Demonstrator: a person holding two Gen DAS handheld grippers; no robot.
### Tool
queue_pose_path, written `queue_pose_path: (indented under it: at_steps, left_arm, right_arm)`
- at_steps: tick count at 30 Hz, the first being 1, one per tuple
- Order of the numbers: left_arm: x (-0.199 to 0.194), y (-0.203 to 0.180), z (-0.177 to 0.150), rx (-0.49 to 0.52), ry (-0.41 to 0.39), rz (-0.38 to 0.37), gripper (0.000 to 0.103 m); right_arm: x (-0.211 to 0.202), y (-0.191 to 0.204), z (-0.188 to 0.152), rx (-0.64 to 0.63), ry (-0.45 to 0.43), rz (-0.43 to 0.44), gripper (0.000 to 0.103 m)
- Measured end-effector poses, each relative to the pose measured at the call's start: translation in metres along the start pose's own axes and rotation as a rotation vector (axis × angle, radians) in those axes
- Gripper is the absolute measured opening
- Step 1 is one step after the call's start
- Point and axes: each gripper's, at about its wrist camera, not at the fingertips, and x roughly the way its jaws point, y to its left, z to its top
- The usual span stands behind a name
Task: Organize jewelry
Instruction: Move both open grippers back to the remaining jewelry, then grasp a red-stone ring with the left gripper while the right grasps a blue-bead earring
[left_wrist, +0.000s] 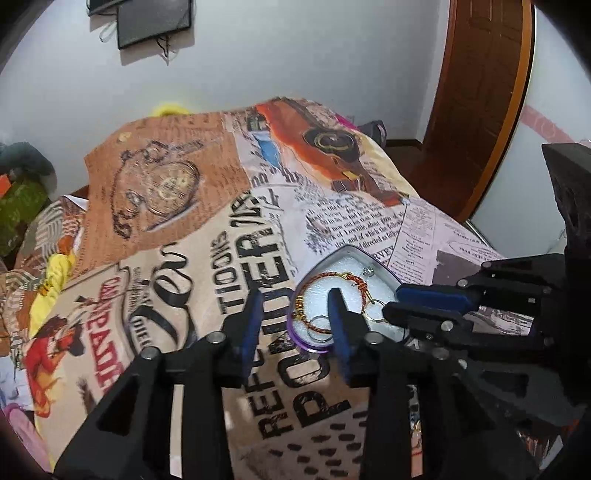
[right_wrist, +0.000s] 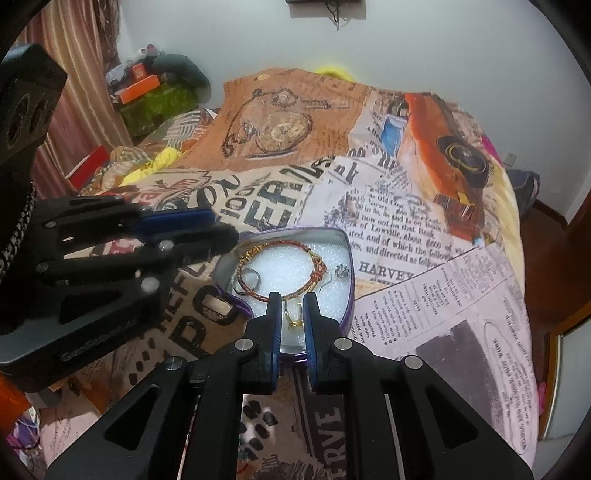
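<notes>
Two grippers meet at a heart-shaped tin (right_wrist: 349, 258) lying on the newspaper-print bedspread (right_wrist: 424, 229); its white foam holds a red-and-gold braided bracelet (right_wrist: 284, 258), a silver ring (right_wrist: 251, 278) and a small silver stud (right_wrist: 341, 272). The right gripper (right_wrist: 292, 314) stands over the tin's near edge, jaws narrowly parted around a gold earring (right_wrist: 295, 322) — whether they pinch it cannot be told. The left gripper (left_wrist: 293, 317) is spread wide at the tin's purple rim — holding nothing.

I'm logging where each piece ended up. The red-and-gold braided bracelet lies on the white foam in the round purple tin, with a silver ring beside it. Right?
Not quite: the purple tin is heart-shaped, not round, as the right wrist view shows. The braided bracelet does lie on its white foam, with the silver ring beside it.
</notes>
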Motion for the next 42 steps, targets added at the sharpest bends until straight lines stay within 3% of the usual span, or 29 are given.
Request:
queue_pose_path:
  at_steps: [9,22,32,42]
  left_arm:
    - [-0.046,0.004,-0.004,-0.014,-0.035,0.015,0.036]
    - [-0.091,-0.021,-0.023,0.023,-0.05,-0.008,0.037]
    - [-0.084,-0.041,-0.051,0.066,0.015,-0.021,0.037]
    - [-0.043,-0.047,-0.077,0.03,0.137,-0.061,0.037]
  right_arm:
    - [-0.031,0.008,0.003,-0.005,-0.046,-0.016,0.016]
    - [-0.084,0.021,-0.013,-0.013,-0.114,-0.065,0.019]
    - [-0.087,0.017,-0.044,0.025,-0.084,-0.07,0.024]
    - [-0.07,0.006,-0.072,0.065,-0.005,-0.055,0.024]
